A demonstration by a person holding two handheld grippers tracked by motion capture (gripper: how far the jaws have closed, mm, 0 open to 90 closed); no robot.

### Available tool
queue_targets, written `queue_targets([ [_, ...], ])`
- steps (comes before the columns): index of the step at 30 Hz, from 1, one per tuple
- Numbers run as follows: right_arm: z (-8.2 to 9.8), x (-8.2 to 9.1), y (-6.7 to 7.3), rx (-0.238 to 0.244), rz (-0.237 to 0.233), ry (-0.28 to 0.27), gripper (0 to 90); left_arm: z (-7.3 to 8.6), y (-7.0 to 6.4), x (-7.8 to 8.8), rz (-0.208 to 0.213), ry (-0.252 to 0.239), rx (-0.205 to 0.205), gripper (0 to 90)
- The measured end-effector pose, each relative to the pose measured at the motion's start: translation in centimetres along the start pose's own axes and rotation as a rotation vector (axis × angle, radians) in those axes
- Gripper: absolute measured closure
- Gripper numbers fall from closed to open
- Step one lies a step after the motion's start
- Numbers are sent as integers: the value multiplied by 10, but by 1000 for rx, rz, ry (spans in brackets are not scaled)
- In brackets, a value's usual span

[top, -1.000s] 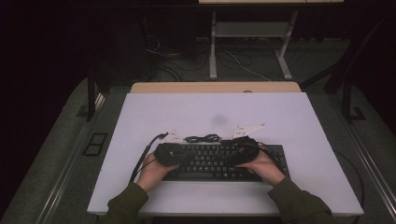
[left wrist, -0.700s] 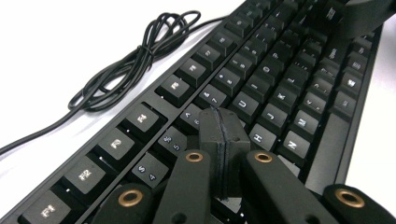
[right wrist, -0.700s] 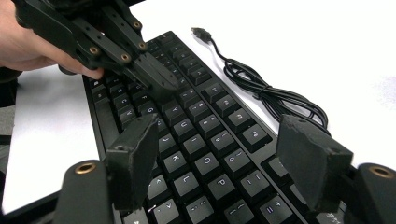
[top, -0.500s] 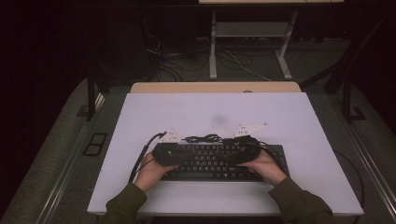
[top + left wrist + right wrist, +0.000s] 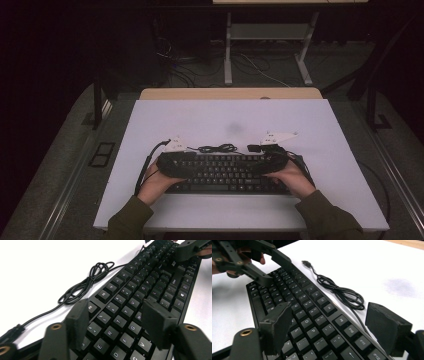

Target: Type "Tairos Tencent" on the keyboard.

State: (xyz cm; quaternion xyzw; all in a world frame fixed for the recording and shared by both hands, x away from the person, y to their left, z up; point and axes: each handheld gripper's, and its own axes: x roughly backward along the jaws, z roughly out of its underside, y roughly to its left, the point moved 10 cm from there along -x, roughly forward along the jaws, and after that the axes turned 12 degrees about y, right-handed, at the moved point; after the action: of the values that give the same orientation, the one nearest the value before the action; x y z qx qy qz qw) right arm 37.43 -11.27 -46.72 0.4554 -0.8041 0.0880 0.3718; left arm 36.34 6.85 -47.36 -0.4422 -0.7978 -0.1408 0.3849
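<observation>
A black full-size keyboard with dark plastic keycaps (image 5: 227, 172) lies flat near the six-o'clock edge of the white-topped table (image 5: 225, 120), long side parallel to that edge, within easy reach of the person. The left gripper (image 5: 117, 325), a black two-jaw tool with brass-coloured pivot screws, hangs over the keyboard's nine-o'clock end with its jaws spread wide and nothing between them; the right gripper (image 5: 329, 325), of the same make, hovers over the three-o'clock end, equally released and empty. With one tool at each end and the pads straddling the key rows, the pose reads as preparation to take the board by both ends, or to press keys — which of the two cannot be told. The keyboard's thin black cable (image 5: 217, 148) sits in a loose coil at twelve o'clock just behind the board, its USB plug (image 5: 306, 263) lying free on the table, so the board is not connected to anything. White legends read on the keycaps — E, R, T, D, G, V, U in the left gripper view, and O, L and P in the right gripper view. A small white logo near the far end is too blurred to read.
</observation>
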Motion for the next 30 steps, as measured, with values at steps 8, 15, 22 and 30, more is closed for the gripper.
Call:
queue_targets([
  [8,10,17,-7,-9,30,-28,185,5,-1,11,-19,-26,-10,211],
  [15,19,37,-19,-35,54,-65,185,9,0,19,-34,-57,-4,139],
  [22,32,50,-25,-51,69,-75,181,14,-1,24,-40,-66,3,127],
  [30,43,60,-29,-60,78,-81,178,22,-3,29,-35,-73,4,95],
])
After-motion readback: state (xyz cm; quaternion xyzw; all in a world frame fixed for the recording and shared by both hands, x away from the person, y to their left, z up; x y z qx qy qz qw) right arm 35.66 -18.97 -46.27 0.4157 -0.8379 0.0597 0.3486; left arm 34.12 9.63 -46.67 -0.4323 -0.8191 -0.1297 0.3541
